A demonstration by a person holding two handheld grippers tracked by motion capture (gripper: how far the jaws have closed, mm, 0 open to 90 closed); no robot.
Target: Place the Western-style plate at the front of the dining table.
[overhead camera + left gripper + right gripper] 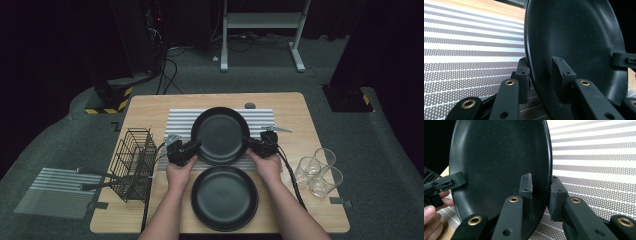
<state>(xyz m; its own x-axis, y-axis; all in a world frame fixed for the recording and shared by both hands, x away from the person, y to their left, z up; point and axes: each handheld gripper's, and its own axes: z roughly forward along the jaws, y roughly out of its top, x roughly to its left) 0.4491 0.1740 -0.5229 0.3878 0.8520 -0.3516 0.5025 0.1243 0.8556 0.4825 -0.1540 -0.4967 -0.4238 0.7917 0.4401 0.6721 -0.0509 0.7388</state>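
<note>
Plate: upper black plate (220,135), above the striped mat (180,120), carried by both rims; a second plate (224,197) lies on the worktop (145,107) nearer the person.
Left hand-held gripper (192,146): pinching the left rim, one jaw inside the dish, one behind.
Right hand-held gripper (251,142): pinching the right rim likewise.
Technique: keep both pinches even and the hands moving together, or the plate may twist out.
Hazards: glasses (320,172) right, wire basket (134,162) left; stay clear.

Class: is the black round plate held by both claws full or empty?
Empty. The black round plate shows a bare dark inside in both gripper views, with the left claw and right claw on its rim.
</note>
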